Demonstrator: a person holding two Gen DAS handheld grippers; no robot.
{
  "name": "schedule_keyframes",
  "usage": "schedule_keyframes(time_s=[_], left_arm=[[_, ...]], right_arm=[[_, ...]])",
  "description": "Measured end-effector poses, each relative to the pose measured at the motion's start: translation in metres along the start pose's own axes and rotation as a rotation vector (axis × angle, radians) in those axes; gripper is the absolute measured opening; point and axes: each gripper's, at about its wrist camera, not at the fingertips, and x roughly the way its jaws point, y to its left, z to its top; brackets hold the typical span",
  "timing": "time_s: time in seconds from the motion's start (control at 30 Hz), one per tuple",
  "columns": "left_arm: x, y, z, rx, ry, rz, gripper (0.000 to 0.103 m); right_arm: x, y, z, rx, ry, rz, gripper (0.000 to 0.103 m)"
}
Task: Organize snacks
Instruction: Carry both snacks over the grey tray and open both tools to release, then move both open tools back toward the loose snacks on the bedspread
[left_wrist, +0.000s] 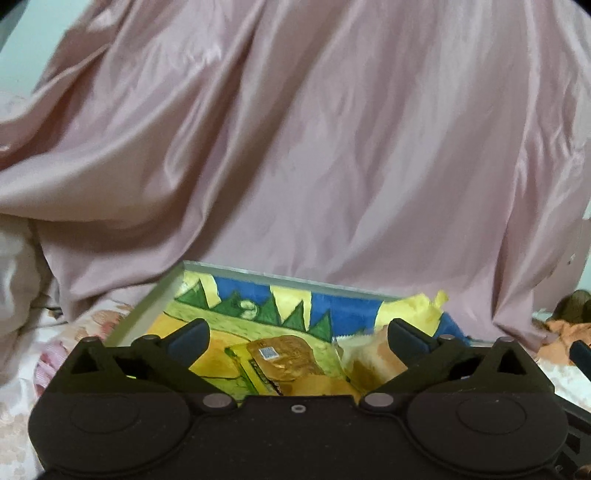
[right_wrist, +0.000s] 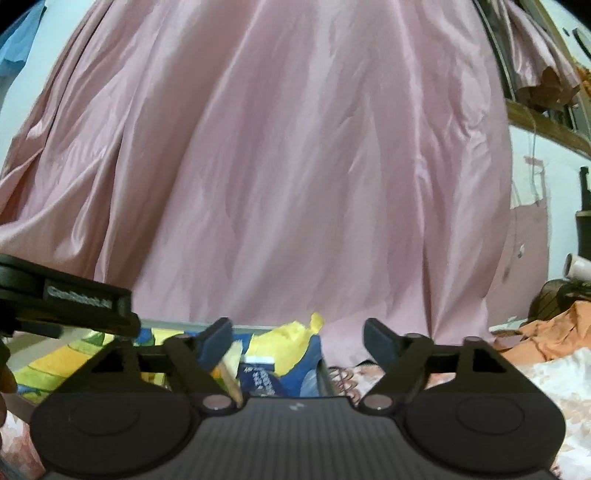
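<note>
A shallow tray (left_wrist: 155, 295) with a grey rim and a painted bottom of green trees, blue and yellow lies low in the left wrist view. In it rest a gold-brown snack packet (left_wrist: 284, 360), a pale orange packet (left_wrist: 369, 356) and a crumpled yellow packet (left_wrist: 413, 310). My left gripper (left_wrist: 297, 326) stands open just above them, with nothing between its fingers. My right gripper (right_wrist: 297, 326) is open too, over the tray's right end (right_wrist: 325, 380), where the yellow packet (right_wrist: 291, 336) and a dark blue packet (right_wrist: 262, 376) show. The left tool's black casing (right_wrist: 74, 302) juts in from the left.
A pink satin curtain (right_wrist: 295, 166) fills the background close behind the tray. The tray sits on a floral bed sheet (left_wrist: 22, 406). Orange cloth (right_wrist: 546, 332) is heaped at the right, and a spiral-bound item (right_wrist: 343, 376) lies beside the tray.
</note>
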Motion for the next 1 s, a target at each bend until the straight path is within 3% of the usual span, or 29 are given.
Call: schedule_keyframes(time_s=[0.17,0.43,0.67,1.0], left_arm=[[-0.034,0.009,0.009,0.008,-0.024,-0.010,0.102],[-0.092,0.027,0.015,0.045,-0.071,-0.008,0.102],[-0.133,0.051,0.008,0.036,-0.056,0.009,0.102],[-0.179,0.084,-0.009,0.034,-0.042,0.012,0.102]], right_arm=[[-0.027,0.002,0.013,-0.032,-0.045,-0.022,0.103],[-0.075,0.021,0.029,-0.101,-0.111,-0.017,0.103],[-0.122,0.037,0.036,-0.073,-0.158,0.006,0.103],[-0.182,0.053,0.032,-0.127,-0.169,0.028,0.103]])
